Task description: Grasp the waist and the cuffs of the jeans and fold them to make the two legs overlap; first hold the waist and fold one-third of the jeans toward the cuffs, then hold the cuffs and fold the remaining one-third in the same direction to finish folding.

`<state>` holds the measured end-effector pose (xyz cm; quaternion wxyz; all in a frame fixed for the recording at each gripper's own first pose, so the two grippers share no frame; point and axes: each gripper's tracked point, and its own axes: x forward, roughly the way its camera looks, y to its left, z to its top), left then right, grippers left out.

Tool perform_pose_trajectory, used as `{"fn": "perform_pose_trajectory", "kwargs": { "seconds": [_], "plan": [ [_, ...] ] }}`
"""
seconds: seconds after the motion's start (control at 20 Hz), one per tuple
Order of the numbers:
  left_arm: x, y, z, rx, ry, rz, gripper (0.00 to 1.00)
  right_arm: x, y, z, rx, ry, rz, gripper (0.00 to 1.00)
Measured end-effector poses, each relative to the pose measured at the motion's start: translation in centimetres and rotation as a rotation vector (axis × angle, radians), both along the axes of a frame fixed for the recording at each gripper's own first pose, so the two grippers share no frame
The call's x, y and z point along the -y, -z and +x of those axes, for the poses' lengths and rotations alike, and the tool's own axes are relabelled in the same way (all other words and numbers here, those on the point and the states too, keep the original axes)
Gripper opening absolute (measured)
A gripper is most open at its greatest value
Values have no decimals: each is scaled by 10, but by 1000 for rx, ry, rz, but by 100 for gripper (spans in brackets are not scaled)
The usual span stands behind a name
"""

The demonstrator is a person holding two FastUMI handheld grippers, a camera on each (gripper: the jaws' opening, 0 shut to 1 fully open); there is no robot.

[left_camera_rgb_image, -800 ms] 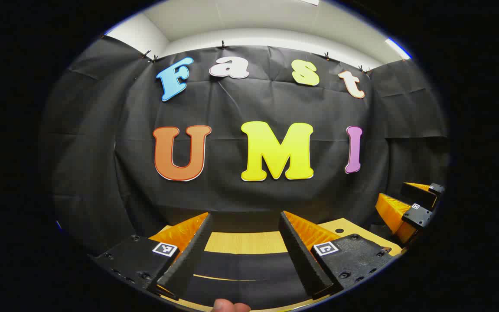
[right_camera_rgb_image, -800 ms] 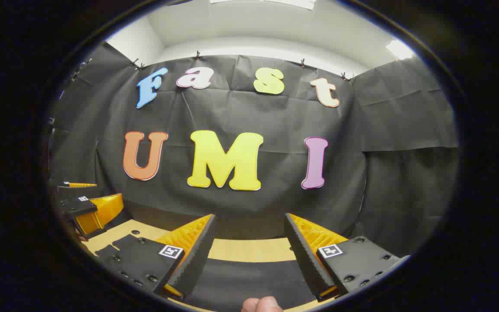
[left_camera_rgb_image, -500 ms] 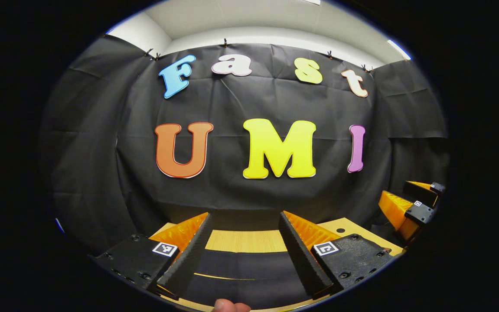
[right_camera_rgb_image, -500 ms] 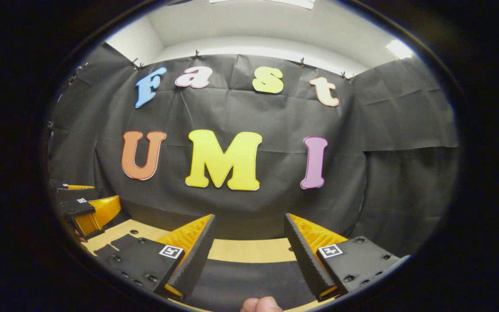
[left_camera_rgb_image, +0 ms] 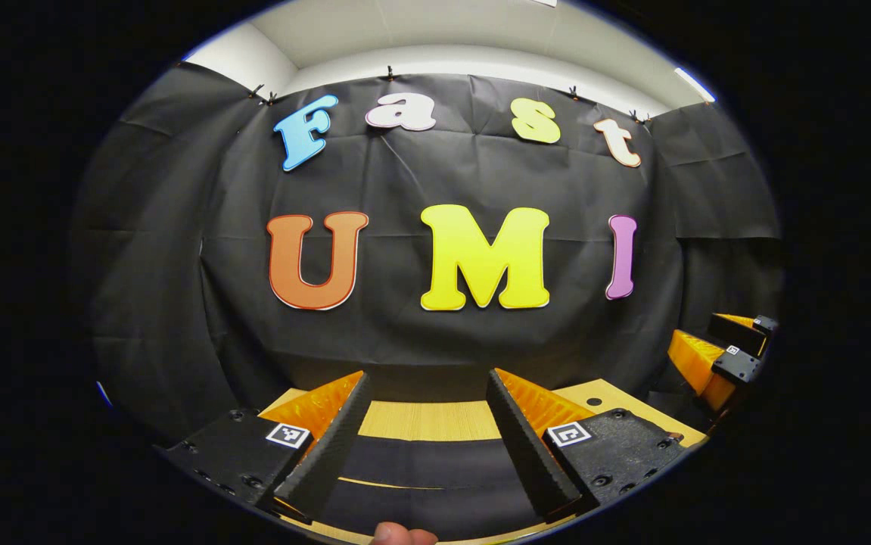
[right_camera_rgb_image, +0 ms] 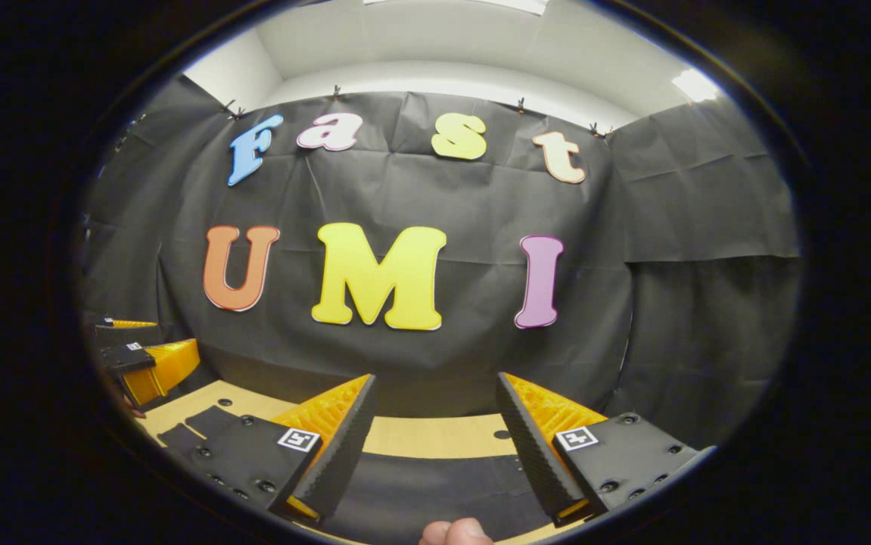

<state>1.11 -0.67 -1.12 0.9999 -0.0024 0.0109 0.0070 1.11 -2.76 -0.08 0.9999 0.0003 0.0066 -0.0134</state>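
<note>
No fold looks begun: each hand-held gripper, left [left_camera_rgb_image: 429, 431] and right [right_camera_rgb_image: 435, 439], hovers jaws apart over dark jeans [left_camera_rgb_image: 420, 462] at 6 o'clock on the table [left_camera_rgb_image: 427, 420], needing to descend onto waist and cuffs.

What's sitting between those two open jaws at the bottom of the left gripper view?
Dark jeans on the wooden table, seen in the left gripper view between the left gripper jaws; nothing gripped.

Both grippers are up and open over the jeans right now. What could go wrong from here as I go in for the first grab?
1. The jeans are dark and nearly featureless between the left gripper fingers, so waist or cuff edges are hard to pick out; you may pinch mid-fabric.
2. Both cameras face the wall, showing little of the table; descending blind risks jabbing the wood.
3. The right gripper sits close beside the left; they might collide when converging.
</note>
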Motion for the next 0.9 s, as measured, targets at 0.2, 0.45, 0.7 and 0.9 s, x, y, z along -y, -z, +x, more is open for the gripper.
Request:
{"fn": "perform_pose_trajectory", "kwargs": {
  "seconds": [0.2, 0.45, 0.7, 0.9],
  "plan": [
    [-11, 5, 0, -8, -32, -1, 98, 19, 1, 3, -4, 13, -5, 95],
    [-37, 20, 3, -43, -87, -13, 98, 50, 20, 2, -59, 21, 0, 95],
    [-110, 86, -12, -204, -229, -26, 98, 112, 69, -5, -199, 57, -14, 94],
    [-172, 156, -47, -372, -369, -122, 99, 177, 127, -26, -362, 140, 15, 99]
  ]
}}
